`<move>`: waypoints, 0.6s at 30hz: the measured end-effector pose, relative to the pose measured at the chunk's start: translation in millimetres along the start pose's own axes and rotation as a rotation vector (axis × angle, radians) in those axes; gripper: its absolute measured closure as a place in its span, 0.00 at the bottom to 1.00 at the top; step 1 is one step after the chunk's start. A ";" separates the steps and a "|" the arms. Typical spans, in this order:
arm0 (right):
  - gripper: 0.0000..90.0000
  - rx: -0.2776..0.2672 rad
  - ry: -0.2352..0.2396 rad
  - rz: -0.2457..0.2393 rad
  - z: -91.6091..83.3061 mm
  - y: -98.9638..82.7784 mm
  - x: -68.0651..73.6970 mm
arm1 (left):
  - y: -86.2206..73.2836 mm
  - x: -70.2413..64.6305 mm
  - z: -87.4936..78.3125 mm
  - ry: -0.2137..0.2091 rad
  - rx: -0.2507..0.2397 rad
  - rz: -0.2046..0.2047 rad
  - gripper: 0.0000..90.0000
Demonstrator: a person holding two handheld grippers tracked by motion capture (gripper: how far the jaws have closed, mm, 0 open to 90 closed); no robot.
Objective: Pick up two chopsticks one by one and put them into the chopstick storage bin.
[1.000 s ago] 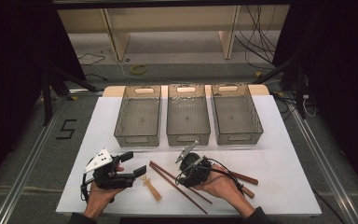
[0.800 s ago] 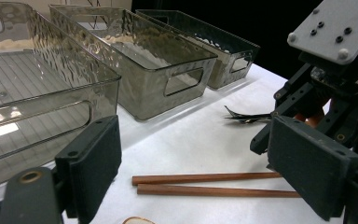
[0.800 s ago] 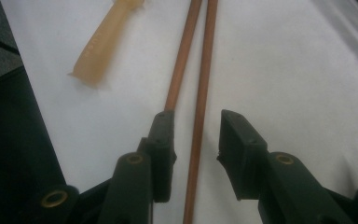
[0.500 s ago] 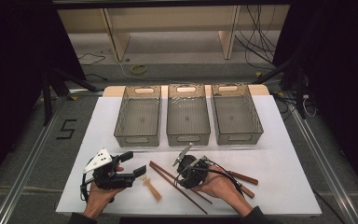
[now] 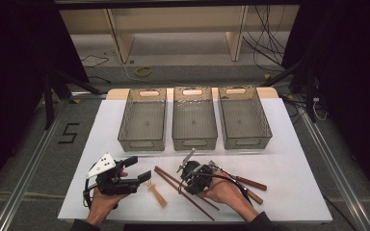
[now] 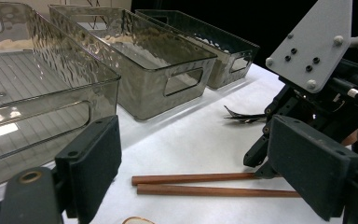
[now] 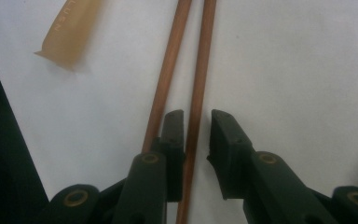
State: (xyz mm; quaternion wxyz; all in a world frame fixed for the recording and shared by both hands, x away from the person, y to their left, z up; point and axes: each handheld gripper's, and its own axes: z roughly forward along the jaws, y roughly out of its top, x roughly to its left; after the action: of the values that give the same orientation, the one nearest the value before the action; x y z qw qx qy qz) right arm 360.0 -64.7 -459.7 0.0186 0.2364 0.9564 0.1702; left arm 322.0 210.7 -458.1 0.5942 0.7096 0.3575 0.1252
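Reddish-brown wood is the story here: two long chopsticks (image 5: pixel 185 192) lie side by side on the white desk (image 5: pixel 294 192), running slantwise across its near middle. The right tongs (image 7: pixel 196 130) are down over them, and in the right gripper view one stick runs straight up the gap between the two black jaws while its twin lies just outside the jaw on the left of that view. Those jaws have just been closing and now stand narrow around the stick; one pad looks to touch it, the other shows a sliver of white desk beside it, so there is no firm pinch on it yet. From above, the right tongs (image 5: pixel 187 179) sit tipped down onto the sticks, the hand (image 5: pixel 226 190) behind them low on the desk.

Over on the left, the left tongs (image 5: pixel 142 168) hover near the desk's front edge with the jaws wide apart and nothing between them. The left gripper view looks across the ends of the chopsticks (image 6: pixel 205 184) toward the right gripper.

A pale wooden piece (image 5: pixel 156 194) lies on the desk between the two grippers. Behind, three smoky clear bins (image 5: pixel 192 139) stand in a row across the desk. More dark utensils (image 5: pixel 248 185) lie under the right hand, too hidden to name.
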 end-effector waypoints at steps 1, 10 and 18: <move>0.85 0.004 0.000 0.000 0.4 0.2 0.2 | 0.0 0.0 0.0 0.000 0.000 0.000 0.19; 0.87 0.023 -0.011 -0.011 4.6 1.7 -0.1 | 0.0 -0.1 0.1 0.000 0.000 0.000 0.19; 0.93 0.030 -0.019 -0.014 5.1 3.0 -0.1 | 0.0 0.0 0.1 0.000 0.000 0.000 0.19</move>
State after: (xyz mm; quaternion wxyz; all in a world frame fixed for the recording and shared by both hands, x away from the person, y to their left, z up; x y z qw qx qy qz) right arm 362.0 -60.6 -463.5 0.0252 0.2318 0.9603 0.1532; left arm 322.0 210.7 -458.2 0.5941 0.7098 0.3572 0.1251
